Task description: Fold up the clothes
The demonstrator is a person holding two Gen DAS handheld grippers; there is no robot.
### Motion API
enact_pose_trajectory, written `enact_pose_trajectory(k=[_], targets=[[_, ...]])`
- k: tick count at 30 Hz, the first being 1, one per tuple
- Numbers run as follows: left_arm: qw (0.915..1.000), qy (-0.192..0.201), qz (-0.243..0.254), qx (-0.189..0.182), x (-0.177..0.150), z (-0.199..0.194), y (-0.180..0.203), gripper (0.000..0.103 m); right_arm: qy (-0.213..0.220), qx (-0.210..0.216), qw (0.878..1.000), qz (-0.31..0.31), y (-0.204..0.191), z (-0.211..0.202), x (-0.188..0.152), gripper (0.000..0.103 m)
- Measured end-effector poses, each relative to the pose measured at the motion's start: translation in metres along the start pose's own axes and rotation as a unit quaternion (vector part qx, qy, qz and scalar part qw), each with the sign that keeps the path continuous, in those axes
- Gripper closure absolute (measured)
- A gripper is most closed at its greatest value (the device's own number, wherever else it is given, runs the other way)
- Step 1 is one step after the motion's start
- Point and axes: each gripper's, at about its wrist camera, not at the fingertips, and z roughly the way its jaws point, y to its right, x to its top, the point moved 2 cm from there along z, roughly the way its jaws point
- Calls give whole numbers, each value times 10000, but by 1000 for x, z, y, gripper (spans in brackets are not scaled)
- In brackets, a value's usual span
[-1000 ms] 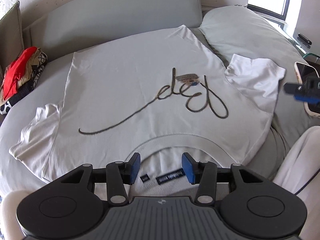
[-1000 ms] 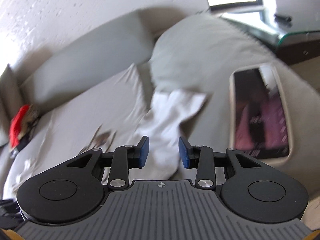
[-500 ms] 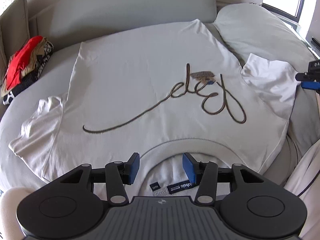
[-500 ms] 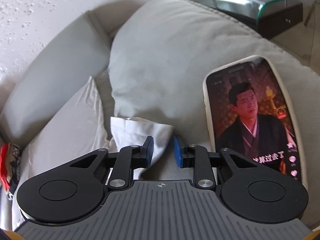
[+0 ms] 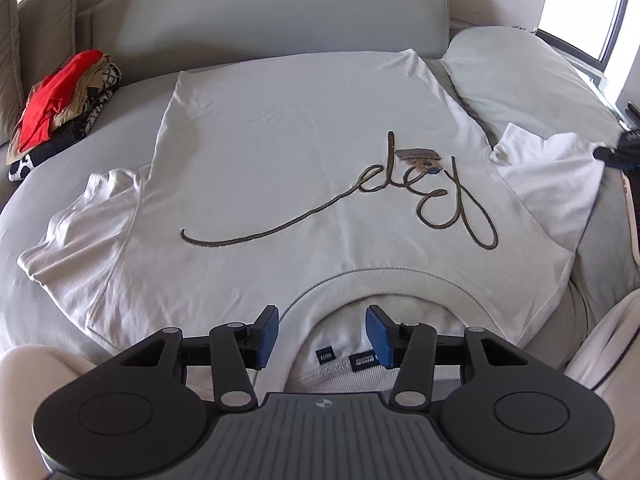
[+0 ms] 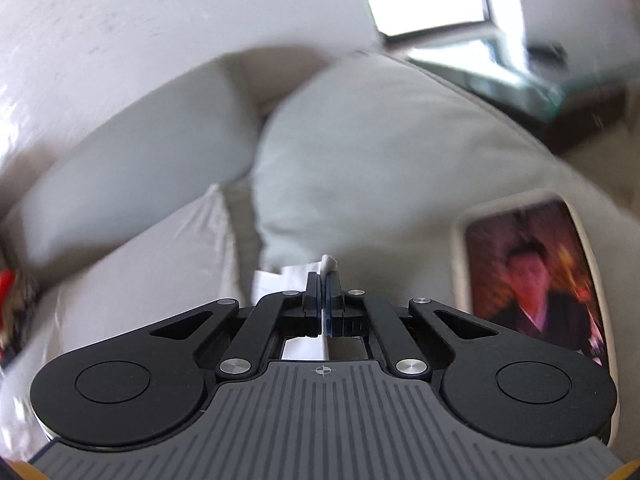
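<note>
T-shirt (image 5: 304, 168) first: it lies spread flat, front up, on the grey sofa seat (image 5: 24, 264), collar (image 5: 376, 292) just ahead of my left gripper (image 5: 322, 336), hem at the far side by the backrest (image 5: 280, 12); both sleeves lie out to the sides, so I judge the fold is at a sleeve stage, though whether this one is going in or being laid back out I cannot say. My left jaws stand spread, straddling the collar edge and pinching nothing; my right gripper (image 6: 323, 296) has its jaws pressed together on the tip of the right sleeve (image 5: 552, 184), a white nub of cloth poking out between the pads (image 6: 331, 280).

What worries me: the bite is only on the very edge, and the right view is blurred, so a quick pull could let the sleeve slip free; with nothing pinning the body, a hard tug might drag the whole shirt and wrinkle it. A phone (image 6: 532, 276) lies just right of the closed jaws on the cushion (image 6: 380, 152); a wide swing could knock it. A pile of other clothes (image 5: 60, 104) sits far off to the left of the left jaws, clear of all this.
</note>
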Motion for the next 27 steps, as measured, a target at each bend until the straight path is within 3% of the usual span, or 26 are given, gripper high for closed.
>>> enact_pose_trajectory(k=[4, 7, 12, 13, 14, 16, 18, 19, 21, 22, 24, 27], targets=[[10000, 49, -69, -53, -6, -5, -5, 54, 9, 349, 9933, -1101, -48, -9, -13, 102], [9998, 92, -180, -45, -10, -9, -11, 54, -271, 630, 9765, -2043, -77, -14, -42, 102], [9995, 136, -302, -13, -13, -13, -20, 53, -731, 1084, 9253, -3560, -126, -22, -90, 100], [9994, 133, -304, -10, -13, -12, -21, 53, -821, 1171, 9117, -3852, -135, -23, -100, 94], [9994, 131, -307, -7, -13, -12, -21, 52, -911, 1251, 8987, -4104, -143, -25, -109, 81], [9994, 126, -307, -2, -14, -12, -23, 52, -991, 1328, 9137, -3710, -130, -30, -104, 72], [9995, 114, -293, 1, -15, -12, -23, 52, -955, 1418, 9316, -3208, -114, -38, -93, 72], [9995, 105, -296, -5, -15, -11, -22, 52, -926, 1238, 9457, -2858, -101, -36, -83, 73], [9995, 87, -302, -17, -14, -10, -22, 51, -869, 862, 9690, -2148, -75, -32, -64, 80], [9995, 78, -305, -23, -14, -9, -22, 51, -905, 545, 9776, -1819, -61, -25, -58, 90], [9996, 70, -290, -30, -14, -8, -20, 51, -1064, 181, 9871, -1179, -36, -12, -47, 93], [9997, 50, -218, -23, -14, -7, -15, 51, -1256, 384, 9868, -952, -32, -1, -45, 93]])
